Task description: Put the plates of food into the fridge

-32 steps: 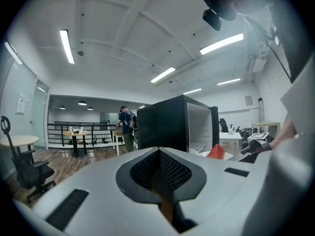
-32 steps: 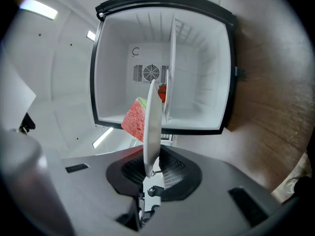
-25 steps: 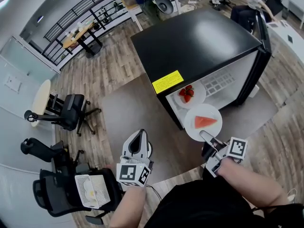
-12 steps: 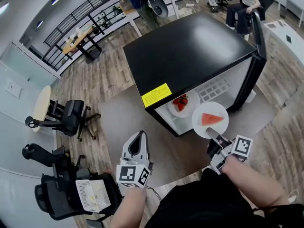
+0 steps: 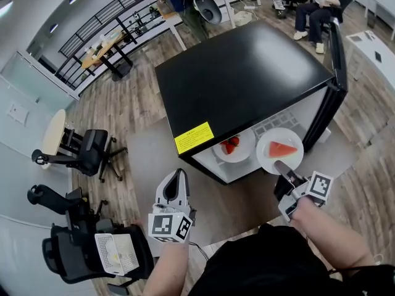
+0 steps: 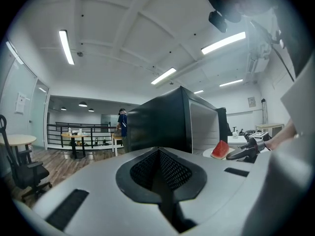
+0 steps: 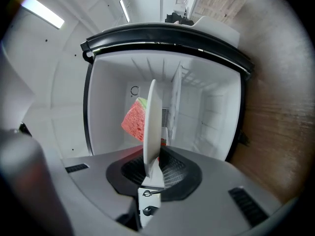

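Right claw (image 5: 285, 170) clamped on rim of plate (image 5: 270, 159) carrying melon (image 5: 284, 148); plate sits level just ahead of the claw, at fridge (image 5: 247, 66) mouth. Second plate (image 5: 244, 150) lies inside, left. Left claw (image 5: 178, 179) closed, empty. Advise: hold level, enter right of second plate, clear of door (image 5: 336, 79).

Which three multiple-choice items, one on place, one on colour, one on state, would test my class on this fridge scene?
1. Where is the plate of strawberries? A) inside the fridge B) on top of it C) beneath it
2. What colour is the fridge's sticker? A) blue B) yellow C) green
3. The right tool is: A) open B) shut on nothing C) shut on the watermelon plate
Answers: 1A, it lies within the open fridge; 2B, yellow against the black top; 3C, the right gripper view shows its jaws clamping the rim.
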